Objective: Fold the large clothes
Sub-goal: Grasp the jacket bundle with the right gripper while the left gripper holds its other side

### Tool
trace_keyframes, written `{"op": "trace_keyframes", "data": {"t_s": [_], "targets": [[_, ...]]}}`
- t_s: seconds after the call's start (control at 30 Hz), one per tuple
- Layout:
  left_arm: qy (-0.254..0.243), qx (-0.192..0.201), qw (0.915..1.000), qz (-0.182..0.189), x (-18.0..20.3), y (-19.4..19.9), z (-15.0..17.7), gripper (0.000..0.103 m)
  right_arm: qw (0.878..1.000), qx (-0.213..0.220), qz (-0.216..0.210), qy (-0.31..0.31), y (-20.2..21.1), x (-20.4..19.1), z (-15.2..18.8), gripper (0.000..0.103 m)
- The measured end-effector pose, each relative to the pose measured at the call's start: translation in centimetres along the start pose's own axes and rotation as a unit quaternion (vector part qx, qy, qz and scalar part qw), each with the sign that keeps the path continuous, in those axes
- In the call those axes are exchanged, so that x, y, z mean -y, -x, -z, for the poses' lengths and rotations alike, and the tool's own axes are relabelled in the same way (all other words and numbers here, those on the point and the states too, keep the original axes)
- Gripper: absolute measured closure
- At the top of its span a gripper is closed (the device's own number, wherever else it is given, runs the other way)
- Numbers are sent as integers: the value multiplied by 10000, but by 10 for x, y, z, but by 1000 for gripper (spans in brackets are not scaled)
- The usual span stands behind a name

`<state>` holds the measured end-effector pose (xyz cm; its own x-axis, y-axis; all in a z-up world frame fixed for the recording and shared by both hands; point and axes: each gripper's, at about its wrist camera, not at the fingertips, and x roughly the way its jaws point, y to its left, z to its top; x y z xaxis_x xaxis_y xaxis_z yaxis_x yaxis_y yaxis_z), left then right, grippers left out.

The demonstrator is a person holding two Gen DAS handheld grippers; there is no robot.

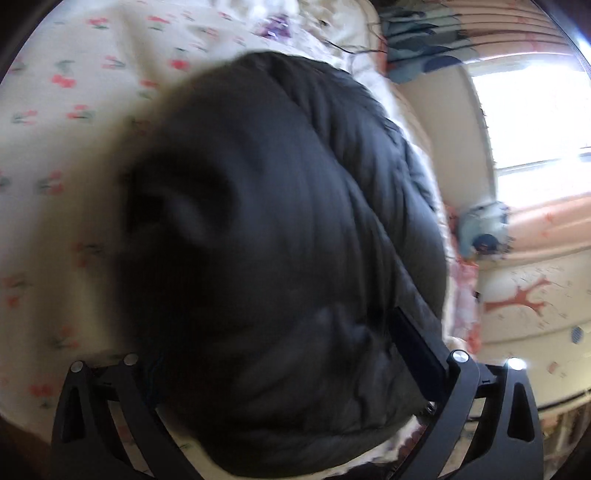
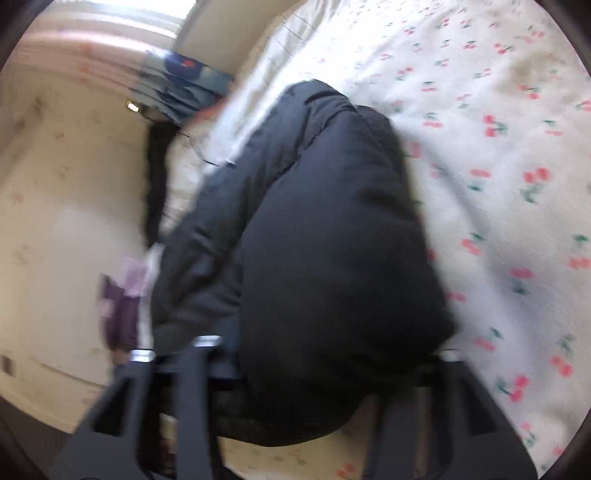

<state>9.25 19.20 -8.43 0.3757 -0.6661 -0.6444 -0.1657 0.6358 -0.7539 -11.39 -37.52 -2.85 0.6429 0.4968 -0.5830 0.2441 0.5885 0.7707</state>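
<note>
L gripper (image 1: pixel 284 354): jaws set wide w/ the black puffer jacket (image 1: pixel 288 221) bulging up between them; one finger (image 1: pixel 417 350) lies against the fabric, the other is hidden behind it, so grip vs. open cannot be told. R gripper (image 2: pixel 325 354): jaws straddle a thick fold of the same jacket (image 2: pixel 325 229); fabric fills the gap and covers the pads, so actual clamping cannot be told either. Jacket lies bunched on the bed, on a white sheet w/ red cherry print (image 1: pixel 62 122). Beyond the bed edge: peach curtain (image 1: pixel 517 33), bright window (image 1: pixel 532 110), wall w/ flaking paint. Both views blurred.
</note>
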Motion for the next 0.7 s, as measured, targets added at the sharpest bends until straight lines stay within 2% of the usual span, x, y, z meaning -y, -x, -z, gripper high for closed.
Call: {"op": "trace_keyframes", "data": {"t_s": [0.03, 0.1, 0.13, 0.23, 0.3, 0.4, 0.47, 0.5, 0.57, 0.6, 0.63, 0.7], "targets": [[-207, -28, 9998, 51, 8, -3, 1, 21, 9999, 65, -17, 115, 2, -5, -1, 80], [-578, -4, 9982, 158, 24, -6, 6, 36, 9989, 231, -26, 405, 8, -21, -5, 83], [-658, -3, 9973, 325, 32, -9, 8, 41, 9977, 362, -97, 559, 17, -31, -7, 84], [-757, -82, 9930, 900, 49, -18, 15, 47, 9916, 797, -238, 992, 60, -57, -13, 86], [-943, -311, 9879, 1188, 63, -29, 24, 50, 9883, 1022, -267, 1102, 89, -63, -15, 86], [-1208, -753, 9835, 1113, 78, -47, 43, 50, 9837, 1261, 76, 1282, 130, -53, -14, 86], [-1342, -931, 9828, 865, 81, -56, 55, 50, 9878, 1042, 371, 1099, 134, -29, -12, 82], [-1345, -988, 9830, 767, 81, -60, 59, 48, 9895, 826, 714, 951, 128, -8, -10, 74], [-1234, -1009, 9854, 605, 76, -62, 66, 43, 9926, 384, 973, 614, 114, 25, -6, 61], [-1168, -993, 9864, 589, 74, -61, 69, 43, 9956, 318, 840, 249, 113, 46, -4, 54], [-1083, -945, 9877, 608, 71, -58, 71, 42, 9969, 404, 668, 11, 120, 57, -2, 52], [-911, -807, 9908, 584, 63, -50, 76, 38, 9948, 797, 503, -389, 142, 70, 4, 45]]}}
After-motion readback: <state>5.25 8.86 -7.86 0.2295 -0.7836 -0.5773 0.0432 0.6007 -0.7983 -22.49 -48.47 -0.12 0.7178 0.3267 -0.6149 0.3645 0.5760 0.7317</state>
